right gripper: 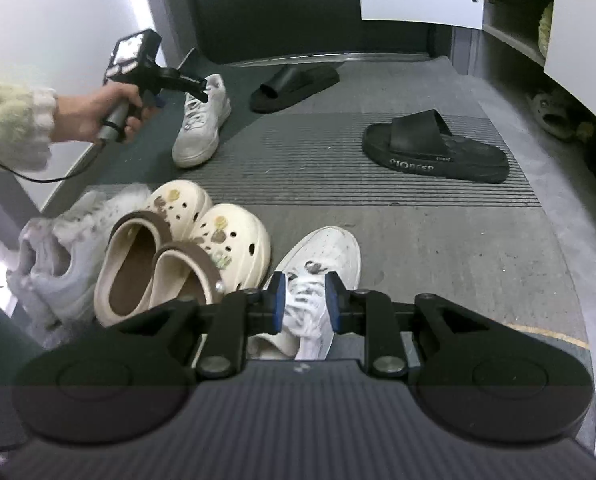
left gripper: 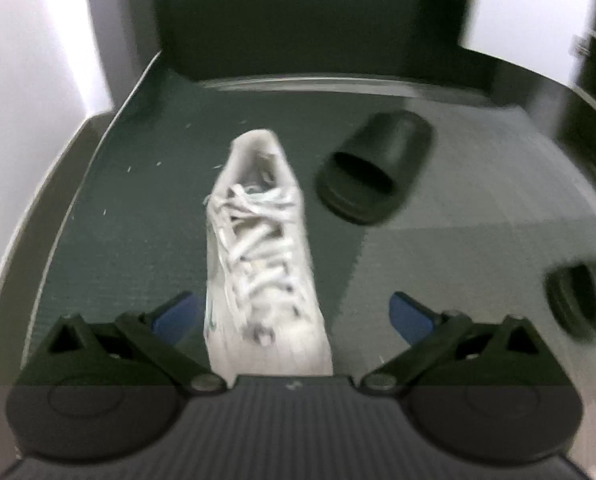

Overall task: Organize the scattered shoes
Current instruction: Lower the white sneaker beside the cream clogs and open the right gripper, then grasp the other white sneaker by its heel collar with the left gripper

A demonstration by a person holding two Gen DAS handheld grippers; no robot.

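I'm working in an entryway here, dark ribbed floor mat [right gripper: 378, 168] running up to a dark door, white walls either side, and an open shoe cabinet [right gripper: 514, 12] on the right.

Left wrist view first (it's blurry, so bear with me): my left gripper [left gripper: 294, 316] is hanging over a white sneaker [left gripper: 254, 248] whose laces are running straight up the middle of the frame, toe end near me, and it's resting on the mat. Jaws are spread wide, one blue pad on each side of the shoe and neither one touching it. A black slide [left gripper: 374, 168] is sitting just beyond to the right, and a second black slide [left gripper: 582, 300] is poking in at the right edge.

Right wrist view: my right gripper [right gripper: 305, 300] is pinching the laces and tongue of the other white sneaker [right gripper: 318, 264], jaws narrow and squeezing the fabric. Right beside it a pair of cream clogs [right gripper: 178, 256] is sitting together, with a fluffy grey shoe [right gripper: 58, 264] on their far side. Further off I'm seeing my left hand [right gripper: 94, 120] holding its gripper over the first sneaker.

So I'm guessing I'm mid-pairing the sneakers, since they're lying well apart and the slides are too. Can't tell whether the right one is being picked up or set down. Closing the left jaws would need a grip across the laces, not the slick sides.
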